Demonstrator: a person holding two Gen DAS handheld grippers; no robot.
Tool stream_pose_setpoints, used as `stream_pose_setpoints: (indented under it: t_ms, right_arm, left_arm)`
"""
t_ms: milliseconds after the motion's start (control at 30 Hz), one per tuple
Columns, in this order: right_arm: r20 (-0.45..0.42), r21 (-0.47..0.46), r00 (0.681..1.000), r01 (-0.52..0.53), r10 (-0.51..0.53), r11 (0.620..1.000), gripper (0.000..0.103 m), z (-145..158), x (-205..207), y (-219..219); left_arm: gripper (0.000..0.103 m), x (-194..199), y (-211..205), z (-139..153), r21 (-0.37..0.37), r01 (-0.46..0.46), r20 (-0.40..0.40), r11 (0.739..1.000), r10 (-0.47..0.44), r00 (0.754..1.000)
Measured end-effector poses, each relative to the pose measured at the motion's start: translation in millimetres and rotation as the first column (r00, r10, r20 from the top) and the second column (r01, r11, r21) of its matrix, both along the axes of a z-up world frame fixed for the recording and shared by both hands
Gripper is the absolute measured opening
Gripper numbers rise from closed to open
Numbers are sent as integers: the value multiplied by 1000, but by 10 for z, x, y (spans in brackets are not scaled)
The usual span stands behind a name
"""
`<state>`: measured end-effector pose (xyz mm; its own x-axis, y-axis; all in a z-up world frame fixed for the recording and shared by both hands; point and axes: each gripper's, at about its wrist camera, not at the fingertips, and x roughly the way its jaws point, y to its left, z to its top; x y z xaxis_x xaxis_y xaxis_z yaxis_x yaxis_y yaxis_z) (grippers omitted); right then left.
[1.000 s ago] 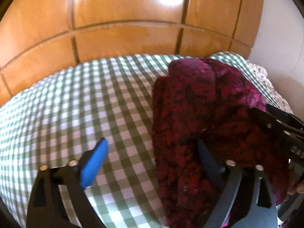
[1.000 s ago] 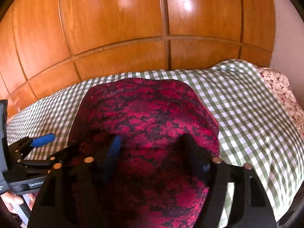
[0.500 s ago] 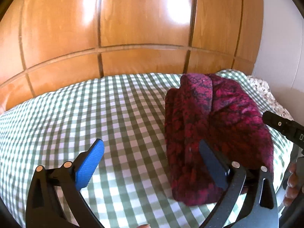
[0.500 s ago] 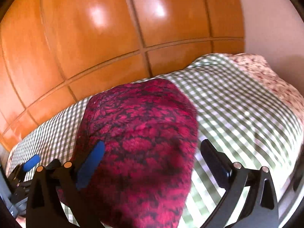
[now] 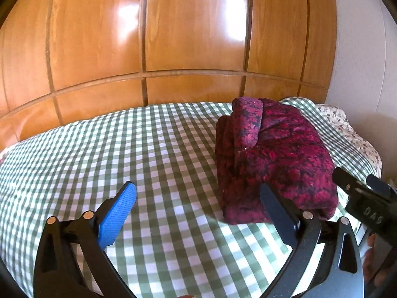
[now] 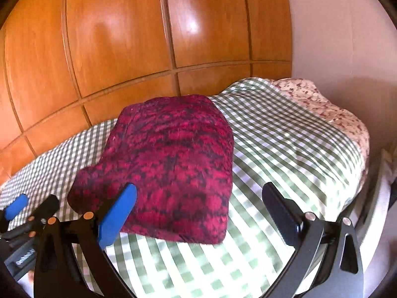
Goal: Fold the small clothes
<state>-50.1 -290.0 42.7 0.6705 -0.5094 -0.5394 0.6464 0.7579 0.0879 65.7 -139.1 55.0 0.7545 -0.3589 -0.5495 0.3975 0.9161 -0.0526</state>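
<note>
A folded dark red patterned garment (image 5: 278, 159) lies in a thick bundle on the green checked bedcover (image 5: 124, 154). In the left wrist view it sits to the right, just beyond the right finger. My left gripper (image 5: 198, 198) is open and empty over the bare cover. In the right wrist view the same garment (image 6: 171, 164) lies ahead and to the left. My right gripper (image 6: 198, 198) is open wide, pulled back from the garment, with nothing between its fingers. Part of the right gripper's body shows at the right edge of the left wrist view.
Glossy wooden wardrobe doors (image 5: 193, 37) stand right behind the bed. A floral sheet (image 6: 322, 104) lies at the bed's far right end, by a pale wall (image 6: 335, 37). The bed's near edge drops off at the lower right in the right wrist view.
Both grippers have drawn back from the garment. The right gripper, earlier over the cloth, has opened wider and let it lie. The garment now looks farther away in both views.
</note>
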Motion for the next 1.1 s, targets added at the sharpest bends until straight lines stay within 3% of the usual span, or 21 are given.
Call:
stream_pose_setpoints:
  t_ms: [333,1100]
  right_arm:
    - [-50,5,999,12,-12,1000,101,-147,-81,211]
    - [-21,-45,1000,-1,0,999,101,-119,-97,278]
  left_arm:
    - [99,-143,142,-32,-11,-30,-18,999,30,999]
    - [99,-190,189,-67,6,-69,-22,998,69,997]
